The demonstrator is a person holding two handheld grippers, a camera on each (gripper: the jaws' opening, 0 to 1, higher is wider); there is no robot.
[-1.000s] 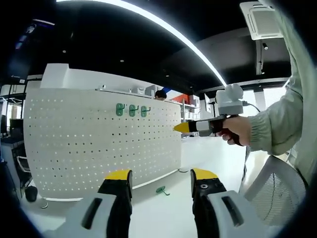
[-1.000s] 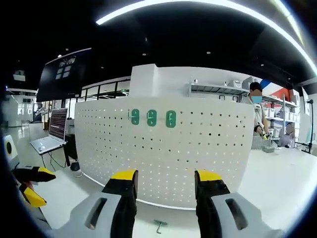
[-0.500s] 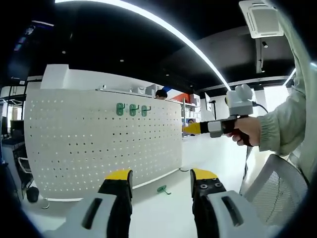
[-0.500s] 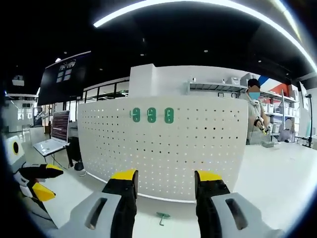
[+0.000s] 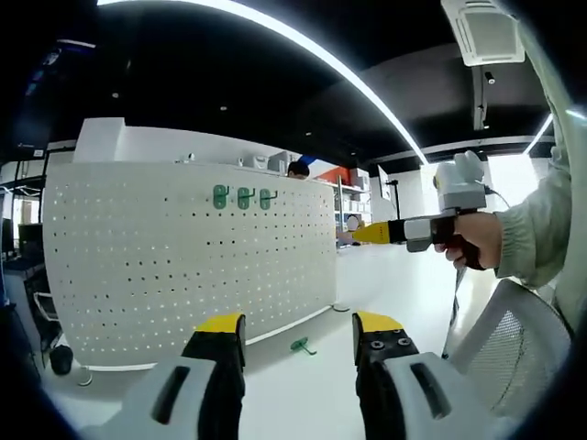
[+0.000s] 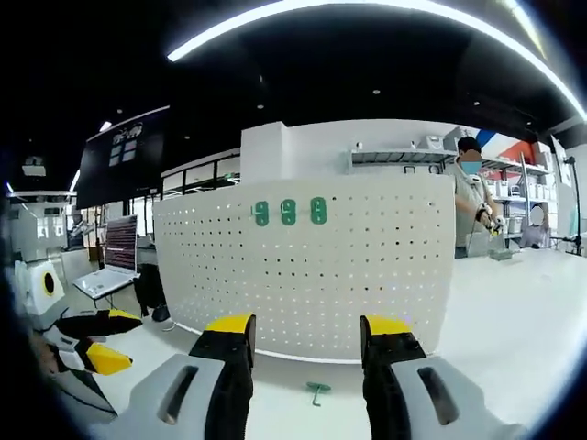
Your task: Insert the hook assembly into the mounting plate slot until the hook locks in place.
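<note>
Left gripper view: left gripper (image 5: pixel 298 332) released, empty. Green hook (image 5: pixel 300 346) lies on white table (image 5: pixel 303 403) at 12 o'clock between jaws, near pegboard (image 5: pixel 183 257) base. Right gripper (image 6: pixel 304 334) likewise spread, hook (image 6: pixel 317 390) just ahead.

Count, both views:
- Green hooks hung on pegboard: three (image 6: pixel 261 214), (image 6: pixel 289 212), (image 6: pixel 317 210), in a row near the top edge.
- Loose green hook on worktop: one (image 6: pixel 317 390).
- White pegboard (image 6: pixel 367 266): one.
- Laptop (image 6: pixel 115 266): one.
</note>
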